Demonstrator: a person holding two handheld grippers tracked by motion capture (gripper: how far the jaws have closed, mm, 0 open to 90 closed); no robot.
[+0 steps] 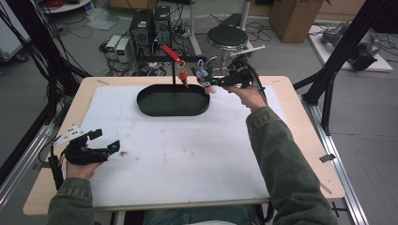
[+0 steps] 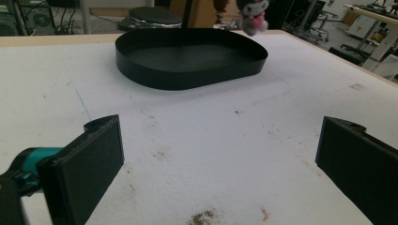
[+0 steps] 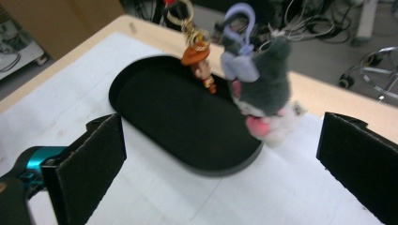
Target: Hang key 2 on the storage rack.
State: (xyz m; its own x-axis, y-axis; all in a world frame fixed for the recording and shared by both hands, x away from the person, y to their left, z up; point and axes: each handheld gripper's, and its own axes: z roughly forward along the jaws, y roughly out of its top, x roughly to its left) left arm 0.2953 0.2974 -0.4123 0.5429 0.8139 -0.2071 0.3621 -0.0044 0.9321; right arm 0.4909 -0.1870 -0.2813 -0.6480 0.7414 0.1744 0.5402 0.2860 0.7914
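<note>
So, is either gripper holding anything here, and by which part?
Nothing is held. The right gripper has its fingers spread wide, the plush keychain hanging free between and beyond them from the stand. The left gripper is open over bare table.

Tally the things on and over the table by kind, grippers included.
Hanging charms: 2, a grey plush and an orange figure
Stand they hang from: 1
Black oval tray: 1
Hand-held grippers: 2, left gripper and right gripper, both open
Total: 6

One black tray (image 1: 145,107), one stand (image 1: 174,70) — two hanging charms: plush (image 3: 265,96), orange figure (image 3: 201,63).
</note>
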